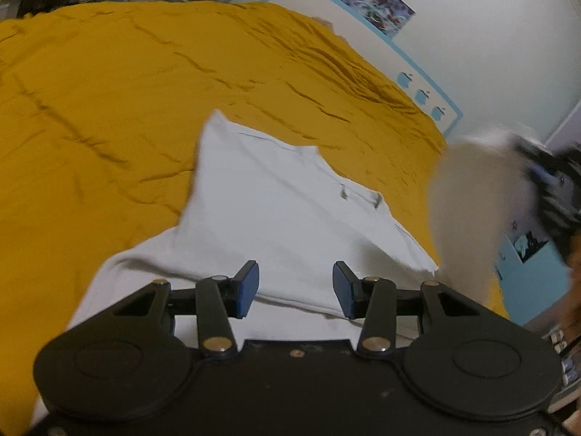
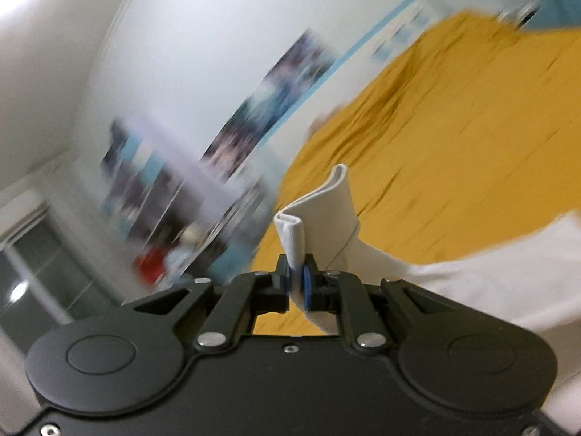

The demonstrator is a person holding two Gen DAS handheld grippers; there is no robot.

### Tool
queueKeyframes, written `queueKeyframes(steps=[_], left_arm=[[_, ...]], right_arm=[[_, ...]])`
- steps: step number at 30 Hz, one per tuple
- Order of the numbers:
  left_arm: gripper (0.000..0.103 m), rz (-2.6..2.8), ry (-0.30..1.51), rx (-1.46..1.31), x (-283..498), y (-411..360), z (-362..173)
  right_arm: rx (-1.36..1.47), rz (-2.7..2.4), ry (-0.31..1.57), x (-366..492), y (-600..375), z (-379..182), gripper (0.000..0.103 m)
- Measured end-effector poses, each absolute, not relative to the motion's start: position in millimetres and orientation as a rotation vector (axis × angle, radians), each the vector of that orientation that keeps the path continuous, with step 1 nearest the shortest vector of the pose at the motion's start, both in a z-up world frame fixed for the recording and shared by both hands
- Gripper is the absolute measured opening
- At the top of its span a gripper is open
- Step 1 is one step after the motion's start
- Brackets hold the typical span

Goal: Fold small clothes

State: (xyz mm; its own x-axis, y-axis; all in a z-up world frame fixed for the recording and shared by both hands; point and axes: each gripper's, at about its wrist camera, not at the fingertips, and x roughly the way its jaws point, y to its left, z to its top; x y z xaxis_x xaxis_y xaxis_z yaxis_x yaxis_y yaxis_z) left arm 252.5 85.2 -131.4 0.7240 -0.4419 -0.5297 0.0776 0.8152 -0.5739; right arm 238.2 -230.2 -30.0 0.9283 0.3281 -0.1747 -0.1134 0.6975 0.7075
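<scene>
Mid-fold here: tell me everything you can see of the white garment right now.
The white garment looks like soft, plain cotton, partly folded, with a seam and a small tag-like mark showing. Most of it lies on the yellow bedspread below the open left gripper. The right gripper is shut on a bunched, hemmed edge, lifting it off the bed.

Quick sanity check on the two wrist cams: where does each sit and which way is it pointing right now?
Left wrist: sits behind the open left gripper, looks down over the white garment on the yellow bedspread; own fingers show, plus the blurred right gripper with cloth.
Right wrist: sits behind the right gripper, tilted, facing the wall with posters; own fingers pinch a folded edge of the garment.
Shared: the garment, the bedspread, the postered wall.
</scene>
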Motion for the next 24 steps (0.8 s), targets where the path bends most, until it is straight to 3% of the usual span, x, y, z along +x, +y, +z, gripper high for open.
queueKeyframes(steps=[2,3,4,8,14,19,24], left_arm=[[0.046,-0.289,0.714,-0.564,250,93,-133],[0.046,-0.285,0.713,-0.568,251,97,-133],[0.046,-0.28,0.71,-0.572,250,100,-133],[0.046,-0.263,0.696,-0.59,253,110,-133],[0.046,-0.278,0.696,-0.654,270,99,-138],[0.046,-0.259,0.772,-0.734,289,86,-154],[0.045,-0.187,0.815,-0.803,305,85,-173]], right_arm=[[0.772,0.29,0.404,260,-185,-57,0.025],[0.772,0.293,0.45,267,-174,-66,0.047],[0.786,0.268,0.486,268,-162,-77,0.054],[0.821,0.248,0.519,254,-178,-90,0.054],[0.775,-0.017,0.527,196,-285,-102,0.054],[1.006,-0.153,0.565,139,-372,-144,0.055],[1.135,-0.152,0.552,129,-386,-165,0.055]])
